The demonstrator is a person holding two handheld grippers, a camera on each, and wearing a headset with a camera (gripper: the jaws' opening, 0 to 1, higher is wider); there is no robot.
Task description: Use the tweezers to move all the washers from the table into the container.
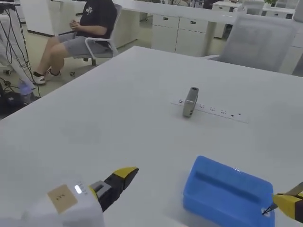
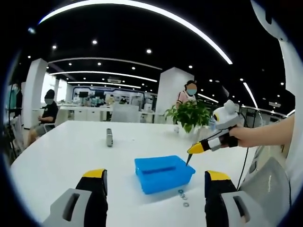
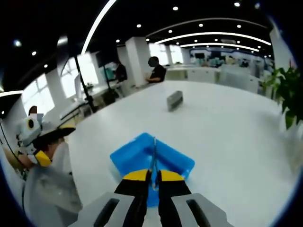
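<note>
Across the white table point(image 1: 118, 109), plenty of bare surface surrounds the work, and a grey block point(image 1: 191, 101) stands well apart from it toward the far side. The blue container point(image 1: 227, 189) is set open-topped near the person's edge, presumably so that it can be reached with short moves. The left gripper point(image 2: 155, 175) is held low over the table in front of the container, its jaws spread wide with nothing between them. It is judged to be idle, held back so that the other side's path is not crossed.

The right gripper point(image 3: 152, 176) is clamped tight on the tweezers point(image 3: 154, 153). They are pinched near their rear, so the slender tips project forward beyond the jaws for fine picking. The tips are poised over the container's rim at one corner, a pose that suits a drop into it. Whether a washer is carried between them is too small to be told.

A few washers point(image 2: 183, 195) are seen on the table just beside the container's corner, apart from its wall, so part of the task is judged not yet done.
</note>
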